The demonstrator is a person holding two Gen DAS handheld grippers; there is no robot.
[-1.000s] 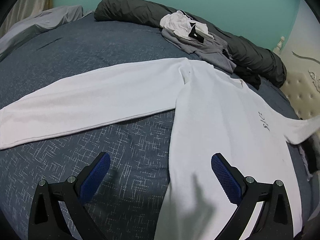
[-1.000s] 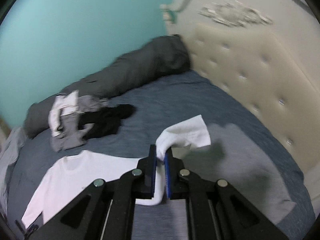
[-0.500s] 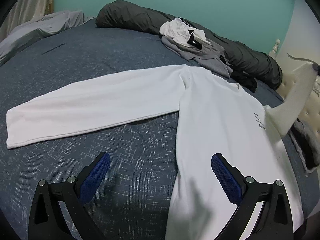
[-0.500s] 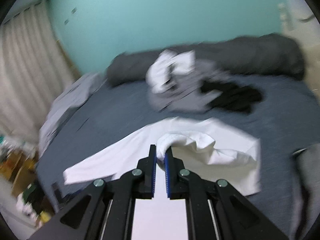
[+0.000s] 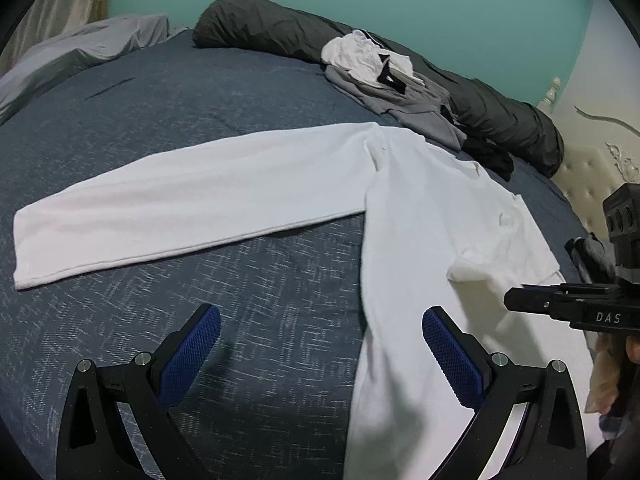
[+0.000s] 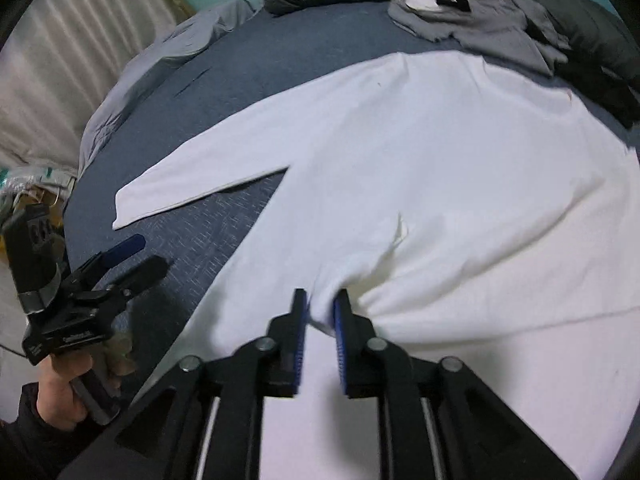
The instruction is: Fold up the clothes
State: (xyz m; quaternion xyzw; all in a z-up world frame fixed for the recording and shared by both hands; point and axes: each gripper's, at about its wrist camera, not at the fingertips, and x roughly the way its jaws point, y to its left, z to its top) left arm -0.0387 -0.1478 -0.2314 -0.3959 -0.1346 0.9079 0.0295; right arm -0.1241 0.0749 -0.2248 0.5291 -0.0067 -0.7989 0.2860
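A white long-sleeved shirt lies flat on the dark blue bed, its left sleeve stretched out to the left. Its right sleeve is folded over the body. My right gripper has its jaws a narrow gap apart around the sleeve cuff, low over the shirt; it also shows in the left wrist view. My left gripper is wide open and empty above the bed, at the shirt's left edge; it also shows in the right wrist view.
A pile of white, grey and black clothes lies at the far side against a dark rolled duvet. A grey sheet is at the far left. A cream tufted headboard is on the right. Curtains hang beyond the bed.
My right gripper swung the right sleeve from the headboard side over onto the shirt's body and lowered it; its jaws have parted slightly. My left gripper has barely moved.
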